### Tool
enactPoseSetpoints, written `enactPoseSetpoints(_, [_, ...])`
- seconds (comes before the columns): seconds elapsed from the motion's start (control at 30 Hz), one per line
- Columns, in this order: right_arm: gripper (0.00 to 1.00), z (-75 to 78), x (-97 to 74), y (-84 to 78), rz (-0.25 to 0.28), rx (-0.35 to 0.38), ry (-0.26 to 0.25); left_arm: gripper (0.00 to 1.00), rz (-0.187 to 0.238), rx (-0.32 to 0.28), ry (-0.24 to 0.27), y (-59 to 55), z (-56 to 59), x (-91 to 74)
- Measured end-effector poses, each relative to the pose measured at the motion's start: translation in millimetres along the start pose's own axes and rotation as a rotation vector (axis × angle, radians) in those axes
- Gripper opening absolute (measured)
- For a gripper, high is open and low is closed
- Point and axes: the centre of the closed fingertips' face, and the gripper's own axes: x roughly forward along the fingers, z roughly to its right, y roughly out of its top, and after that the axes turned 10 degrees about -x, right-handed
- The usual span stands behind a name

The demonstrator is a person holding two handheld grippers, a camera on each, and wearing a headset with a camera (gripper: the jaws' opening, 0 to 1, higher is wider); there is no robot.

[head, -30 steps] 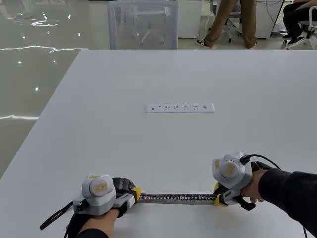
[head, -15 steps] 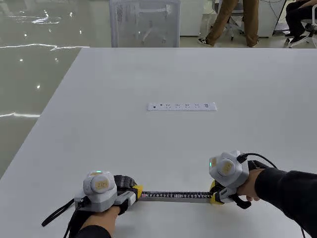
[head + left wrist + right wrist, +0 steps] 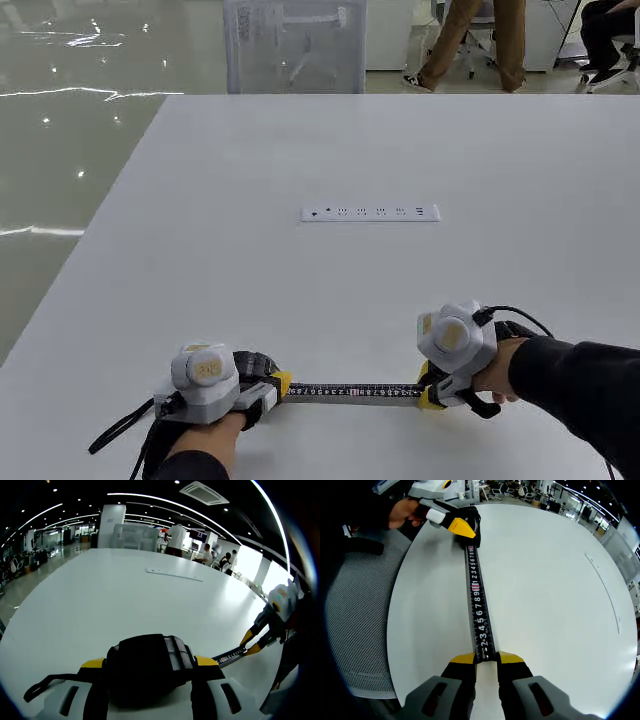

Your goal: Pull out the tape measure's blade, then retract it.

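The black tape measure case (image 3: 254, 368) (image 3: 147, 665) rests near the table's front edge, and my left gripper (image 3: 268, 388) (image 3: 150, 662) is shut on it. Its black blade (image 3: 350, 391) (image 3: 480, 610) with white numbers runs flat along the table to my right gripper (image 3: 430, 390) (image 3: 485, 658), which is shut on the blade's tip. In the right gripper view the case (image 3: 470, 522) lies at the far end of the blade. In the left gripper view the right gripper (image 3: 255, 642) holds the blade (image 3: 231, 655) at the right.
A white power strip (image 3: 370, 213) (image 3: 173, 574) lies mid-table. A mesh-backed chair (image 3: 294, 46) stands at the far table edge, with people (image 3: 470, 40) beyond it. Another mesh chair seat (image 3: 355, 620) sits beside the near edge. A black strap (image 3: 118, 430) trails from the case.
The right gripper has moved left toward the case, so the exposed blade is shorter. The left gripper and case have barely moved on the table.
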Motion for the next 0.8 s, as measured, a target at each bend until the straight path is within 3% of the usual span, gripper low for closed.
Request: enactPoseSetpoints(0.8, [0.12, 1.4, 5.9, 12.9, 0.02, 0.011, -0.005, 0.63, -0.007, -0.005, -0.005, 0.2, -0.5, 0.4])
